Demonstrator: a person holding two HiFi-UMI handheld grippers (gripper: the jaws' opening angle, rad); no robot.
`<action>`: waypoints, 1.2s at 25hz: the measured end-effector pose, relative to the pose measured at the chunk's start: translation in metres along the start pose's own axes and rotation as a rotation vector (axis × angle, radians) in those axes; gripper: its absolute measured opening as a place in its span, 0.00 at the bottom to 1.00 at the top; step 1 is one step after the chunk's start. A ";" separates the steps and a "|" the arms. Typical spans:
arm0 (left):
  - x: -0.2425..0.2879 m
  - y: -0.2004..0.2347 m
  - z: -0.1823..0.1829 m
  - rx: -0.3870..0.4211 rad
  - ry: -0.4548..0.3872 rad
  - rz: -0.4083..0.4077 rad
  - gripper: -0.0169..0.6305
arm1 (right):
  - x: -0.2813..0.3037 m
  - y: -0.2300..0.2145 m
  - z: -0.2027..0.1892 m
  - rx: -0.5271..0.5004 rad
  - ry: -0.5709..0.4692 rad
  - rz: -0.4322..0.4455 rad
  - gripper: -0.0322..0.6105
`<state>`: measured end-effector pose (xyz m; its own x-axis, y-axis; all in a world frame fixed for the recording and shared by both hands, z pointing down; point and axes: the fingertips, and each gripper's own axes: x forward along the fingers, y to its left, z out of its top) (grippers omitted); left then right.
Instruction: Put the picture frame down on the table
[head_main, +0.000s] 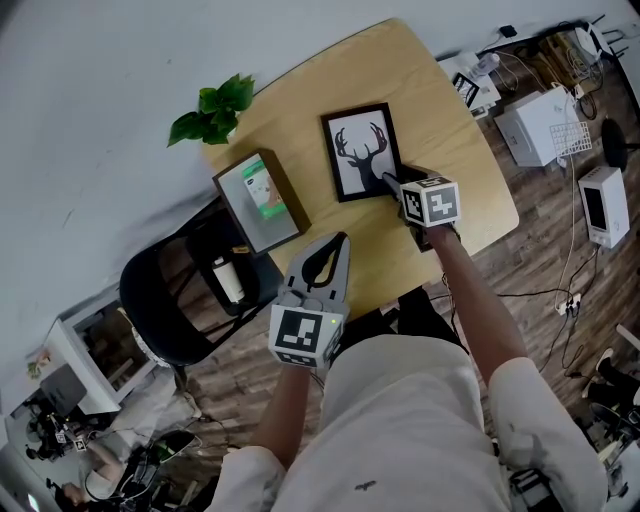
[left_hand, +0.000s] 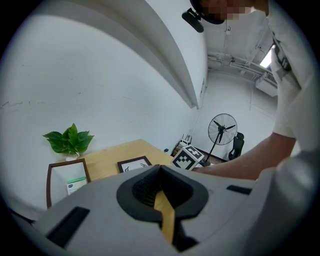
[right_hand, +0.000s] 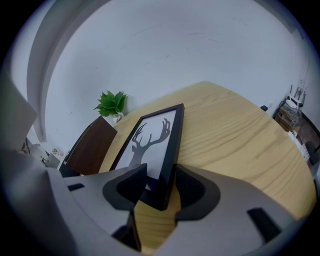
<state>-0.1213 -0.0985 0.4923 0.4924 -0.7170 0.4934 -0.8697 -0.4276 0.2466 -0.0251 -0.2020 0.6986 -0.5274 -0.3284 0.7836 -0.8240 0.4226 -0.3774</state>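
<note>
The black picture frame (head_main: 360, 152) with a deer silhouette lies flat on the round wooden table (head_main: 440, 110). My right gripper (head_main: 387, 181) is at the frame's near right corner. In the right gripper view that corner of the frame (right_hand: 150, 145) stands between the jaws of the gripper (right_hand: 160, 180), which are spread wide and look open, not pressing on it. My left gripper (head_main: 341, 241) hovers over the table's near edge, left of the frame, shut on nothing. In the left gripper view its fingertips (left_hand: 159, 167) meet, and the frame (left_hand: 134, 164) lies beyond them.
A brown-framed picture (head_main: 262, 200) lies at the table's left edge, with a green potted plant (head_main: 215, 110) behind it. A black chair (head_main: 170, 300) stands left of the table. White boxes (head_main: 545, 125) and cables crowd the floor at the right. A standing fan (left_hand: 222, 129) is farther off.
</note>
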 end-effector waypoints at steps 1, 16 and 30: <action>0.000 0.000 0.000 0.000 -0.002 0.000 0.04 | 0.000 0.000 0.000 0.001 -0.001 0.001 0.33; 0.000 -0.006 -0.007 0.005 0.016 -0.005 0.04 | -0.007 -0.008 0.008 0.020 -0.031 0.004 0.27; -0.002 -0.017 0.000 0.010 -0.010 0.006 0.04 | -0.018 -0.006 0.010 -0.051 -0.031 -0.006 0.25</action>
<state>-0.1073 -0.0901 0.4869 0.4876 -0.7251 0.4864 -0.8722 -0.4289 0.2349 -0.0125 -0.2071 0.6816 -0.5293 -0.3564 0.7700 -0.8158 0.4631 -0.3464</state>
